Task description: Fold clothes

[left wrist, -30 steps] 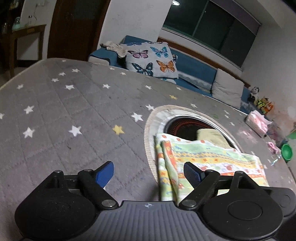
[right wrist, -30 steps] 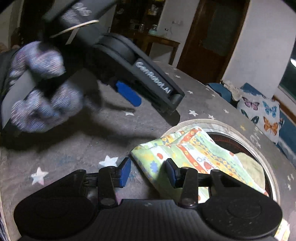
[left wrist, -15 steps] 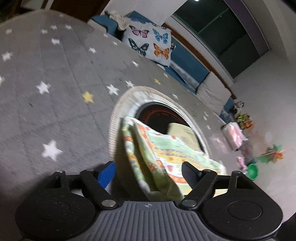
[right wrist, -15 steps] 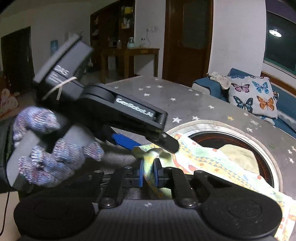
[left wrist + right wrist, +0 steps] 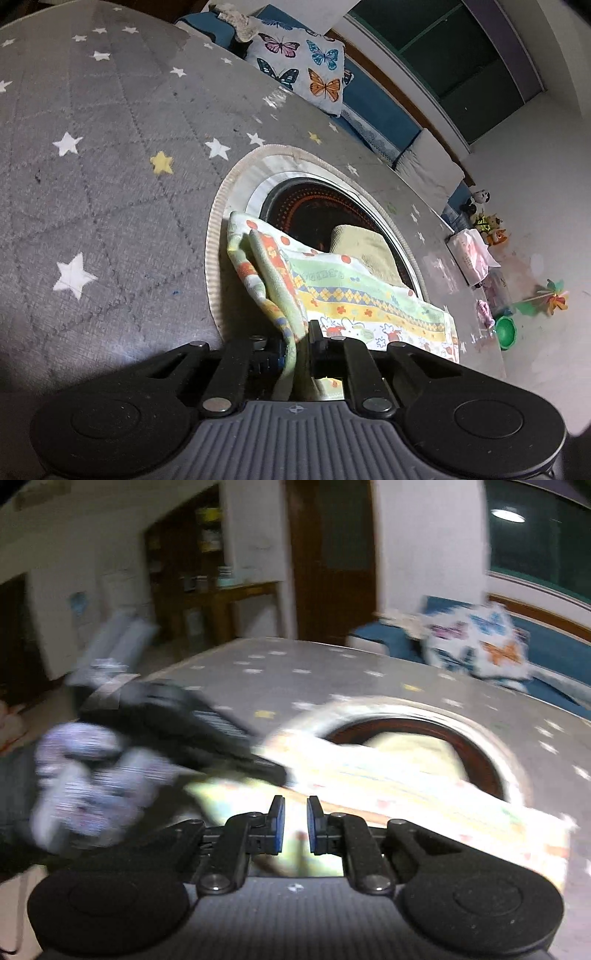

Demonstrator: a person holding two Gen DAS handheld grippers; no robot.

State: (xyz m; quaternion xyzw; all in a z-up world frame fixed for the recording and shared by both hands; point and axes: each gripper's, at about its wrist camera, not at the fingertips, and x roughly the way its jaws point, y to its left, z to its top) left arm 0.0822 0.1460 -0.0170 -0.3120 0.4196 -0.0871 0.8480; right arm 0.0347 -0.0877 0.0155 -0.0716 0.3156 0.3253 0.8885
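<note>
The left gripper (image 5: 297, 341) has a corner of the colorful cloth (image 5: 347, 291) between its jaws. The jaws have just been closing, and now they pinch the cloth tight. The cloth has stripes of green, yellow and orange with little pictures on it. It hangs over the near edge of a round hole (image 5: 325, 214) in the tabletop (image 5: 92, 177). The tabletop wears a gray cover with white and yellow stars. Inside the dark hole sits a pale yellow cloth (image 5: 365, 247).

The right gripper (image 5: 295, 825) also has its jaws nearly together. They have just been closing too, and the same colorful cloth (image 5: 424, 786) is squeezed in the thin gap between them. This picture is blurry. On its left side the left gripper (image 5: 229, 746) shows as a dark shape reaching to the cloth's edge, held by a hand (image 5: 92, 768) in a speckled knit glove.

Behind the tabletop is a blue sofa (image 5: 373, 107) with a butterfly pillow (image 5: 303, 70). Toys and a green bowl (image 5: 504, 330) lie on the floor at the right.
</note>
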